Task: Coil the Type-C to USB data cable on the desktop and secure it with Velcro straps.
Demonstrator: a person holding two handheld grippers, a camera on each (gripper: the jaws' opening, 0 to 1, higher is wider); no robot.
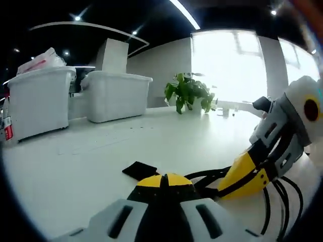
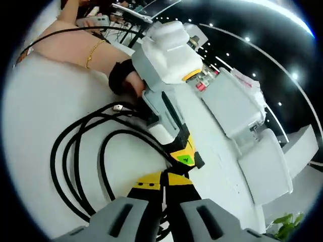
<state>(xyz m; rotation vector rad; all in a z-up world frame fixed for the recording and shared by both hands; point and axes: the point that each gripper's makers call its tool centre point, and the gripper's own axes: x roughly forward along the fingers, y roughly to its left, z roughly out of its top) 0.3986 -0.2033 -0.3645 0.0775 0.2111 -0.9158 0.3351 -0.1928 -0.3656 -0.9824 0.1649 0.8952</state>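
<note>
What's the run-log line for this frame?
cable: looped on desk | left gripper: shut | right gripper: shut on cable | strap: loose on desk

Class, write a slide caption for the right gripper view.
Both hand-held grippers meet at the looped black cable on the white desk.

The right gripper (image 2: pixel 162 187) had its yellow-tipped jaws pressed together, low on the white table (image 2: pixel 30 111). Just beyond them, the left gripper (image 2: pixel 182 157) reached down to the same spot. A black cable (image 2: pixel 75 151) lay in several loops to the left, its silver plug (image 2: pixel 118 107) farther off. A forearm wore a gold bracelet (image 2: pixel 92 52). White bins (image 2: pixel 237 111) stood to the right.
</note>
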